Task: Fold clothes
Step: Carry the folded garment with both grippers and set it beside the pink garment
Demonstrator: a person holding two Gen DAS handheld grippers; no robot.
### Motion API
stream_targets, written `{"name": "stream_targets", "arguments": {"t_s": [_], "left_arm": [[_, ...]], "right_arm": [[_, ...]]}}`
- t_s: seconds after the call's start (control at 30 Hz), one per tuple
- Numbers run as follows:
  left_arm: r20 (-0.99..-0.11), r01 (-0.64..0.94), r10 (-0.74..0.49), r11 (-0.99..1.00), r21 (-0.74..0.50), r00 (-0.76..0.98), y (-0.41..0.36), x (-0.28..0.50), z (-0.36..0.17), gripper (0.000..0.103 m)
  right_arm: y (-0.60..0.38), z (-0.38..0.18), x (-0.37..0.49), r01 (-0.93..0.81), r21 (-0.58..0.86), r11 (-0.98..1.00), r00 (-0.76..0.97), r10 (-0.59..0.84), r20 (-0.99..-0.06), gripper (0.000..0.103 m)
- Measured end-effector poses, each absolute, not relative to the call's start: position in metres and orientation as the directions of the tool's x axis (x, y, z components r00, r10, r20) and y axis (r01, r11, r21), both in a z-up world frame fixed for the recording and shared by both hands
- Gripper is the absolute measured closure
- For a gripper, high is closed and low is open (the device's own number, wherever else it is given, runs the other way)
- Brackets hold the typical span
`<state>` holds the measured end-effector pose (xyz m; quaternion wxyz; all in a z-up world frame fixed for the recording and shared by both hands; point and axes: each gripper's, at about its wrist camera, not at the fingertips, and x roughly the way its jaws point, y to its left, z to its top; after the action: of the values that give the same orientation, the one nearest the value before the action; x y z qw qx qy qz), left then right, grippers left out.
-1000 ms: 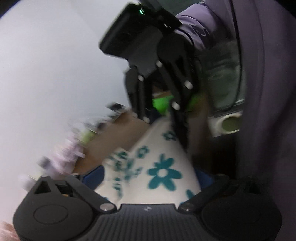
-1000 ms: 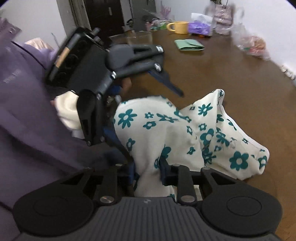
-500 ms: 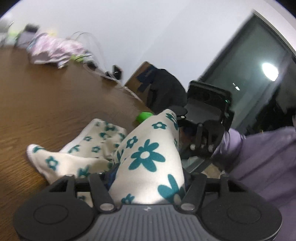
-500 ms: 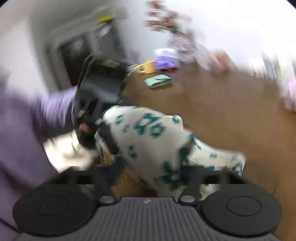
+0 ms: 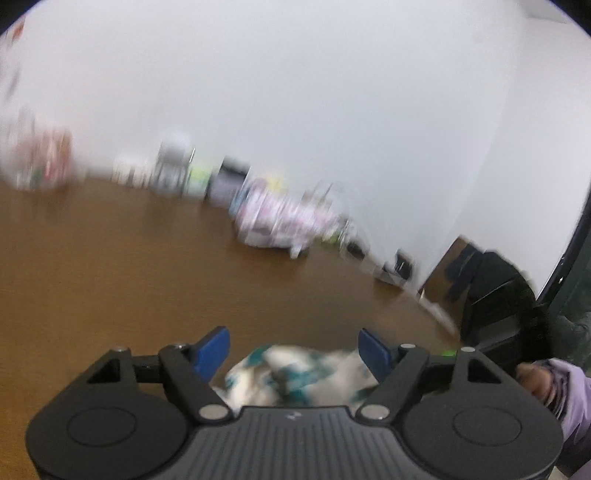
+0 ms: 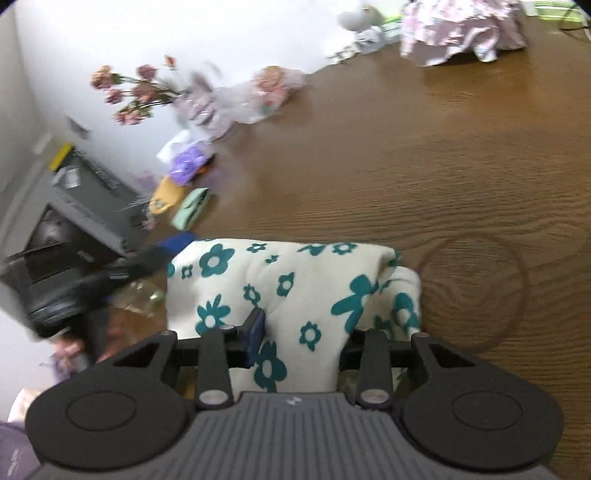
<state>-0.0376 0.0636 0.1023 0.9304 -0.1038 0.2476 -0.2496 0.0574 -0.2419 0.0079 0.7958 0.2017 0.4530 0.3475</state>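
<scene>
A floral garment [image 6: 280, 284] is bunched on the wooden table [image 6: 461, 155] between the closing jaws of the right gripper [image 6: 299, 339]; the left gripper [image 5: 293, 349] is spread just above it. A loose pinch could undo the fold.

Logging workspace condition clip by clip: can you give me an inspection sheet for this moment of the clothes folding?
Surface: brown wooden table, grain visible.
Job's things: floral garment, white with teal flowers, bunched at the table's near side.
Clutter: pink flowers, lilac cloth heap, folded green item and yellow mug towards the wall.
Grippers: left gripper has its jaws wide open, with the garment low between them and the pads not touching it. Right gripper has its jaws closing, with the garment bunched between them.
Cables: nothing seen clearly; the far edge is blurred.
Surroundings: white wall, dark chair, a person's lilac sleeve.
</scene>
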Motion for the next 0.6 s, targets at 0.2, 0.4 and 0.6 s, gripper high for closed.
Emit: {"name": "stream_targets", "arguments": {"t_s": [0.2,0.4,0.6], "left_arm": [[-0.544,0.367,-0.375,0.921,-0.128,0.75,0.026,-0.039,0.076,0.058],[-0.54,0.37,-0.426,0.904,-0.214,0.726,0.042,-0.033,0.059,0.058],[-0.546,0.375,-0.435,0.899,-0.226,0.716,0.047,-0.026,0.038,0.054]], "right_arm": [[-0.239,0.029,0.04,-0.423,0.49,0.763,0.468,0.646,-0.603,0.06],[-0.229,0.058,0.013,-0.508,0.333,0.795,0.603,0.604,-0.521,0.082],[-0.198,0.009,0.023,-0.462,0.309,0.831,0.54,0.54,-0.645,0.09]]}}
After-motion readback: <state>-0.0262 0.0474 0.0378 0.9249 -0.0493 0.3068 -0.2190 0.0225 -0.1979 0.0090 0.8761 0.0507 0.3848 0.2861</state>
